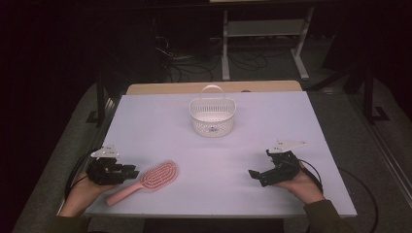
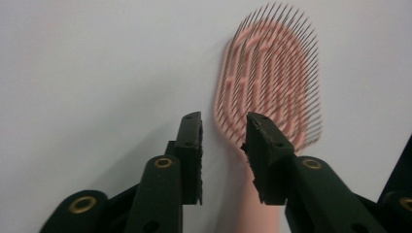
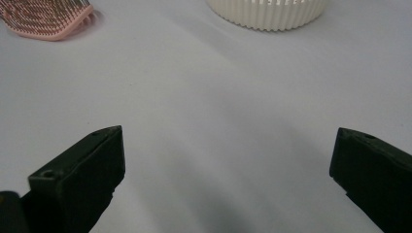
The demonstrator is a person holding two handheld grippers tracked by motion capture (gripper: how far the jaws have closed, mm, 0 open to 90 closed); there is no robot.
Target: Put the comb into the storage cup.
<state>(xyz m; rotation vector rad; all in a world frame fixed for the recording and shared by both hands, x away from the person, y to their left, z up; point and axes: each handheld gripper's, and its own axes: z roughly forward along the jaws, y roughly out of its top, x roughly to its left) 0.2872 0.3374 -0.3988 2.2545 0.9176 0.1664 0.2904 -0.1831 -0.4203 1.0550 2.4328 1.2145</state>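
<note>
A pink hairbrush (image 1: pixel 156 176) lies bristles up near the table's front left, its handle pointing toward the front edge. My left gripper (image 1: pixel 133 171) rests just left of it, tips by the brush's neck. In the left gripper view the jaws (image 2: pixel 223 124) stand apart, with the brush head (image 2: pixel 272 73) just ahead of them. The handle (image 2: pixel 255 211) runs down between them, untouched by the pads. My right gripper (image 1: pixel 258 167) sits at the front right, held in a hand. Its jaws (image 3: pixel 228 145) are wide open over bare table.
A white slotted basket (image 1: pixel 212 121) with a hoop handle stands at the middle back of the white table (image 1: pixel 291 121); its ribbed wall (image 3: pixel 267 12) appears in the right gripper view, as does the brush head (image 3: pixel 48 17). Dark floor, cables and a frame lie beyond.
</note>
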